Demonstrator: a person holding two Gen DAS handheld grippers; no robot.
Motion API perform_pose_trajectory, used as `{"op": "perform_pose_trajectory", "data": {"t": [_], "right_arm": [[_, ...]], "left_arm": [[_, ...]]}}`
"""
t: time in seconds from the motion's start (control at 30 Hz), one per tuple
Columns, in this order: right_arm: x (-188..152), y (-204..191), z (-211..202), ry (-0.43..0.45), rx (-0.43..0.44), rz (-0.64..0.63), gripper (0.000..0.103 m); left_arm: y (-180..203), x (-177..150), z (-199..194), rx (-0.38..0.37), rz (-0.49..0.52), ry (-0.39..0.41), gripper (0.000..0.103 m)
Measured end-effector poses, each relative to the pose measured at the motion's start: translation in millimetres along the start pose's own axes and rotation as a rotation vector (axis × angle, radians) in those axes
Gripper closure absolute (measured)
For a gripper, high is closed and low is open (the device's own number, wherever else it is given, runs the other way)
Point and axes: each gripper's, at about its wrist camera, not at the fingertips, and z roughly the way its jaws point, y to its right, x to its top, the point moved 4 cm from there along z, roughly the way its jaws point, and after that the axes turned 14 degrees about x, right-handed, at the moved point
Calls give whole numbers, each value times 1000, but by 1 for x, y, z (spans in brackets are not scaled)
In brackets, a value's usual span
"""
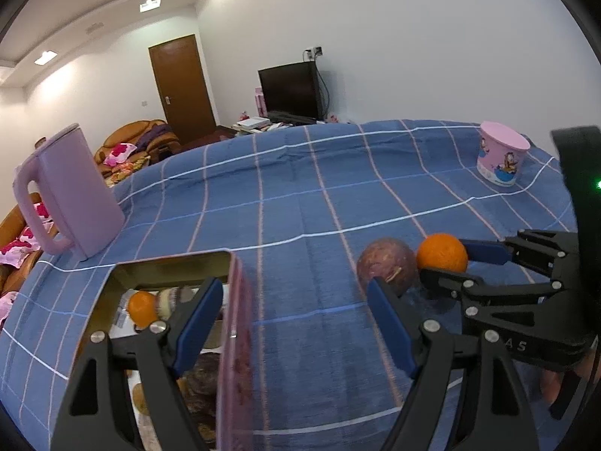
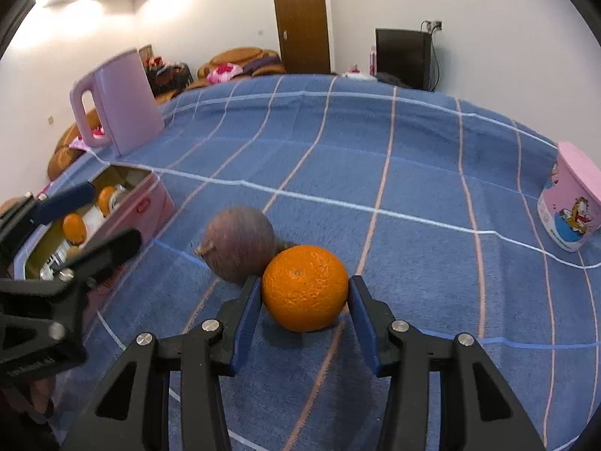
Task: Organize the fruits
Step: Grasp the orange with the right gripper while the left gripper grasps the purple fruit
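Observation:
An orange (image 2: 305, 288) lies on the blue checked tablecloth (image 2: 375, 158), touching a purple-brown round fruit (image 2: 240, 242) behind it. My right gripper (image 2: 305, 314) is open, its blue pads on either side of the orange with small gaps. The orange (image 1: 442, 252) and purple fruit (image 1: 387, 266) also show in the left wrist view, with the right gripper (image 1: 447, 265) around the orange. My left gripper (image 1: 295, 325) is open and empty, its left finger over a pink box (image 1: 236, 338) that holds an orange (image 1: 142, 308) and other fruits.
A pink kettle (image 1: 71, 195) stands at the table's far left, behind the pink box (image 2: 146, 210). A pink cartoon cup (image 1: 501, 158) stands at the far right. A sofa, door and dark monitor lie beyond the table.

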Motion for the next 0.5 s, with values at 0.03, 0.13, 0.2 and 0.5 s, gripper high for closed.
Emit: {"op": "perform_pose_trajectory", "data": {"t": [0.03, 0.13, 0.2, 0.5], "right_arm": [[0, 1, -4, 19, -12, 4, 55], [1, 6, -11, 54, -50, 26, 55], [1, 12, -17, 79, -84, 55, 55], [-4, 46, -35, 123, -143, 184, 55]], "left_arm": [[4, 1, 1, -9, 0, -3, 21], [12, 3, 4, -48, -6, -13, 21], [19, 5, 6, -76, -8, -23, 21], [45, 10, 12, -142, 3, -50, 21]]}}
